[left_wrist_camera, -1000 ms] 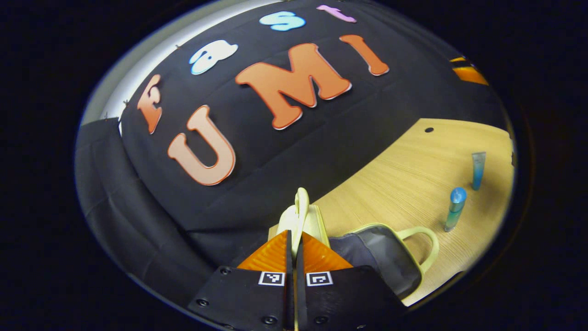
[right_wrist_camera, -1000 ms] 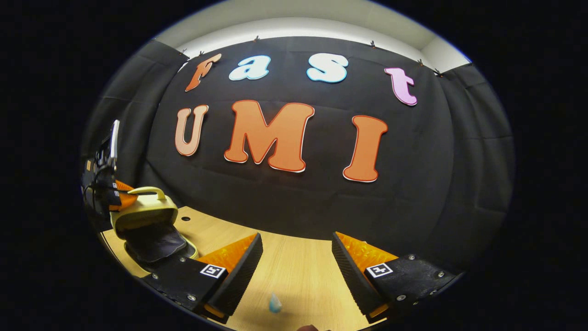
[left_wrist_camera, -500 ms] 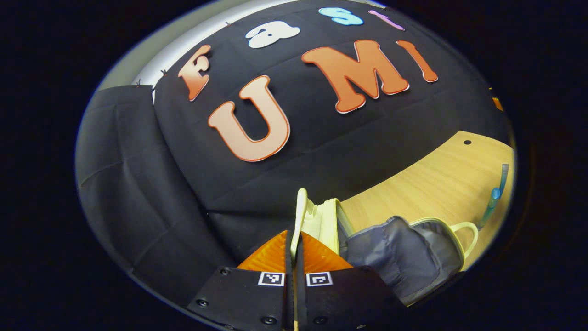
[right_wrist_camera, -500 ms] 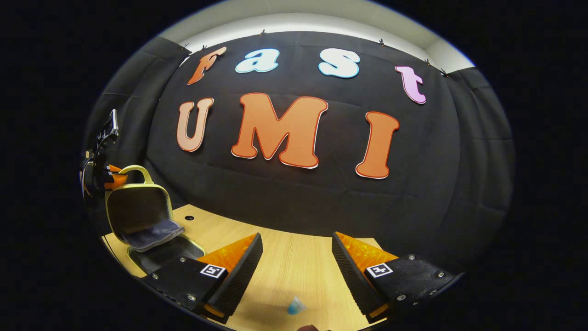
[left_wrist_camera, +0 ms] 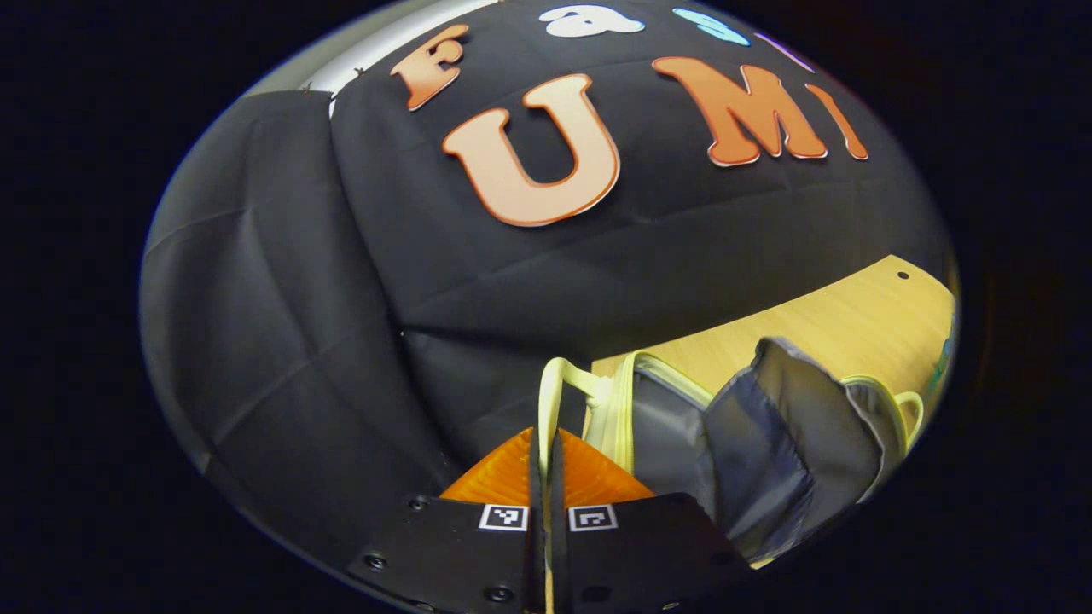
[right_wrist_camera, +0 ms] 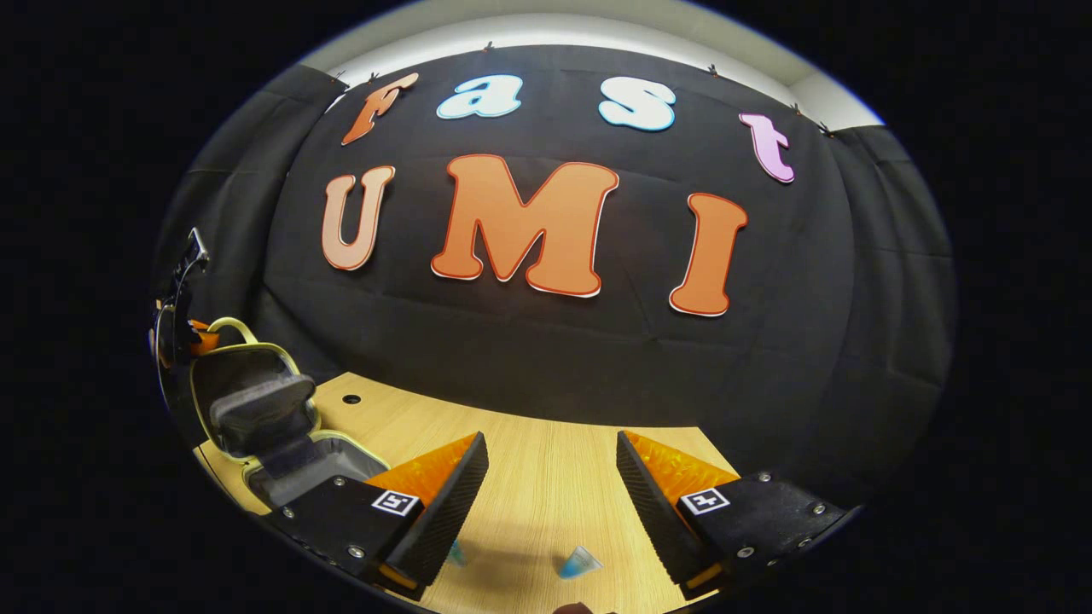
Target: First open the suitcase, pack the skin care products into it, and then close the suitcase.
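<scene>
- While the left gripper (left_wrist_camera: 546,465) stays clamped on its thin handle (left_wrist_camera: 550,401), the pale-yellow, grey-lined suitcase (right_wrist_camera: 256,409) looks light, its lid floppy.
- Right gripper (right_wrist_camera: 550,477) hangs apart above a small blue tube (right_wrist_camera: 578,563).

Table (right_wrist_camera: 546,477): light wood-grain top, seen past and between the fingers in the right gripper view; at upper right beyond the fingers in the left gripper view. Hole (right_wrist_camera: 351,398): small, round, dark, set in the tabletop, up and left of the fingers. Black cloth wall (right_wrist_camera: 554,367): creased, hanging behind the table, well above the fingers. Pale wall strip (right_wrist_camera: 563,26): above the cloth's top edge.
</scene>
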Tool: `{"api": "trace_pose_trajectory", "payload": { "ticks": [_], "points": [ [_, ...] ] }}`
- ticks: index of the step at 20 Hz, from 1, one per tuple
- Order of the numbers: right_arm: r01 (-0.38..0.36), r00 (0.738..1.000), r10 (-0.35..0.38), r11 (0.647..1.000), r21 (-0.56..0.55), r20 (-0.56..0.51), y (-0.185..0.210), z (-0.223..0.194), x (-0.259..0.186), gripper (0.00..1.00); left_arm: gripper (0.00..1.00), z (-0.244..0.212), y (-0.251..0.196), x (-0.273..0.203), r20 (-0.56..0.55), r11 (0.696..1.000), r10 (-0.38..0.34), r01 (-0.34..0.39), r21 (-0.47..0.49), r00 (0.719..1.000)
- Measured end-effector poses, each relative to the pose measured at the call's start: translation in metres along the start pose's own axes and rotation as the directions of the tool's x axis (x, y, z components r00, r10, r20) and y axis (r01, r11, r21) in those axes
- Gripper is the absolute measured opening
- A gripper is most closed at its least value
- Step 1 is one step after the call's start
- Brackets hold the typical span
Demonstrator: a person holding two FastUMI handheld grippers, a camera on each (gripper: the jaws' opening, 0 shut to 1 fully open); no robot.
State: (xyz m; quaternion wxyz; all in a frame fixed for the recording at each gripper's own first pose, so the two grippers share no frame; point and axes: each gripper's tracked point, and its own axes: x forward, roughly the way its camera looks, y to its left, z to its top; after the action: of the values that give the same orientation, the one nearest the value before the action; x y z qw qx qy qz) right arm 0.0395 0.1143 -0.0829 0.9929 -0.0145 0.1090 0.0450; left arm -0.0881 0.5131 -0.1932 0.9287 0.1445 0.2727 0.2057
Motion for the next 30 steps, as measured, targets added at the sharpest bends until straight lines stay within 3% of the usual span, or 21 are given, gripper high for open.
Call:
{"api": "trace_pose_trajectory", "payload": {
  "ticks": [6, 7, 9, 12, 14, 17, 18, 19, 20, 21, 23, 24, 27, 28, 30],
  "points": [
    [0.003, 1.000, -0.002, 1.000, 0.013, -0.022, 0.006, -0.003, 0.002, 0.95, 0.03, -0.079, 0.024, 0.034, -0.134, 0.998, 0.043, -0.048, -0.030, 0.990],
    [0.005, 1.000, -0.005, 1.000, 0.012, -0.026, 0.005, -0.005, 0.002, 0.95, 0.10, -0.088, 0.031, 0.039, -0.157, 0.997, 0.067, -0.072, -0.031, 0.985],
    [0.007, 1.000, -0.006, 1.000, 0.011, -0.030, 0.004, -0.005, 0.000, 0.95, 0.12, -0.099, 0.035, 0.033, -0.191, 0.992, 0.101, -0.112, -0.051, 0.976],
    [0.005, 1.000, -0.005, 1.000, 0.011, -0.028, 0.001, -0.006, 0.000, 0.95, 0.19, -0.077, 0.029, 0.029, -0.124, 0.991, 0.099, -0.109, -0.081, 0.987],
    [0.006, 1.000, -0.006, 1.000, 0.008, -0.024, -0.002, -0.006, -0.001, 0.95, 0.37, -0.046, 0.017, 0.013, -0.061, 0.991, 0.090, -0.095, -0.091, 0.994],
    [-0.005, 1.000, 0.005, 1.000, 0.009, -0.020, -0.005, -0.009, -0.005, 0.95, 0.76, 0.013, -0.007, -0.011, 0.071, 0.993, 0.065, -0.057, -0.104, 0.995],
    [-0.008, 1.000, 0.008, 1.000, 0.004, -0.018, -0.007, -0.010, -0.007, 0.96, 0.80, 0.032, -0.015, -0.019, 0.112, 0.994, 0.061, -0.050, -0.101, 0.992],
    [-0.013, 1.000, 0.013, 1.000, -0.002, -0.018, -0.009, -0.011, -0.009, 0.96, 0.89, 0.049, -0.027, -0.028, 0.148, 0.995, 0.047, -0.033, -0.095, 0.988],
    [-0.018, 1.000, 0.018, 1.000, -0.009, -0.016, -0.011, -0.013, -0.011, 0.95, 0.92, 0.065, -0.038, -0.037, 0.182, 0.996, 0.039, -0.023, -0.088, 0.982],
    [-0.026, 1.000, 0.026, 1.000, -0.012, -0.011, -0.013, -0.013, -0.014, 0.95, 0.88, 0.079, -0.051, -0.050, 0.215, 0.997, 0.025, -0.008, -0.081, 0.976],
    [-0.039, 0.999, 0.039, 0.999, -0.012, -0.004, -0.018, -0.012, -0.017, 0.96, 0.98, 0.102, -0.073, -0.075, 0.264, 0.997, 0.001, 0.018, -0.071, 0.964],
    [-0.046, 0.999, 0.046, 0.999, -0.010, 0.000, -0.020, -0.014, -0.019, 0.95, 0.93, 0.111, -0.086, -0.086, 0.283, 0.997, -0.012, 0.033, -0.069, 0.959],
    [-0.069, 0.998, 0.069, 0.998, -0.002, 0.005, -0.027, -0.018, -0.025, 0.96, 1.00, 0.132, -0.122, -0.119, 0.335, 0.995, -0.049, 0.074, -0.065, 0.941],
    [-0.079, 0.997, 0.079, 0.997, 0.005, 0.004, -0.028, -0.020, -0.027, 0.96, 0.96, 0.135, -0.137, -0.128, 0.348, 0.994, -0.064, 0.092, -0.064, 0.935],
    [-0.100, 0.995, 0.100, 0.995, 0.016, -0.005, -0.029, -0.028, -0.030, 0.96, 1.00, 0.135, -0.169, -0.144, 0.356, 0.988, -0.104, 0.138, -0.071, 0.929]
  ]
}}
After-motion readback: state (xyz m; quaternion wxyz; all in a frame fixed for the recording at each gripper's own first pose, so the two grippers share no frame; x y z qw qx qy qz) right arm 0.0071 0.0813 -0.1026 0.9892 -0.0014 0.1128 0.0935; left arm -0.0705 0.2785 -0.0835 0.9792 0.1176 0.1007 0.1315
